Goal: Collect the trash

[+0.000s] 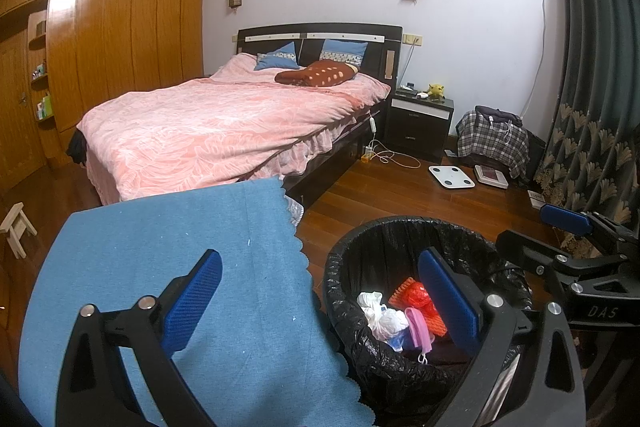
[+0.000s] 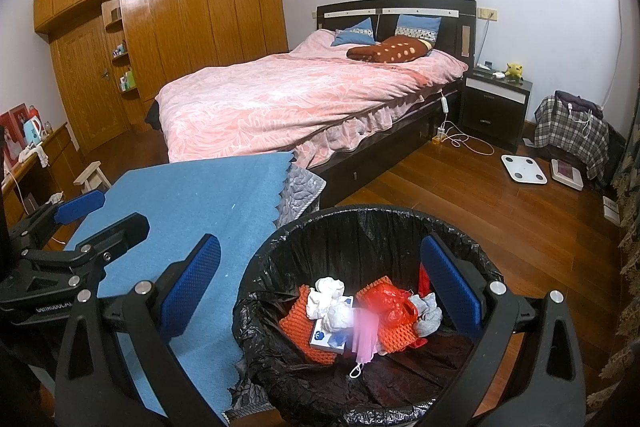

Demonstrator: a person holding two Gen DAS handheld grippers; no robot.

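A bin with a black liner [image 1: 400,223] [image 2: 360,209] stands on the floor beside a blue cloth [image 1: 180,227] [image 2: 192,195]. Inside lie white crumpled tissue [image 2: 328,303] [image 1: 380,315], a red plastic bag [image 2: 388,303] [image 1: 418,293], orange foam netting [image 2: 296,323] and a small tissue pack [image 2: 328,339]. A pink face mask [image 2: 364,335] [image 1: 418,327] is over the heap, blurred in the right wrist view. My right gripper [image 2: 320,291] [image 1: 536,231] is open above the bin, holding nothing. My left gripper [image 1: 320,301] [image 2: 100,219] is open over the cloth's edge and the bin's left rim, also empty.
A bed with a pink cover [image 1: 224,123] fills the middle of the room. A dark nightstand [image 1: 420,123], a white scale [image 1: 451,175] and a plaid bundle [image 1: 494,139] are at the back right. Curtains [image 1: 592,107] hang right, wardrobes [image 1: 120,27] left, a small stool [image 2: 93,177] nearby.
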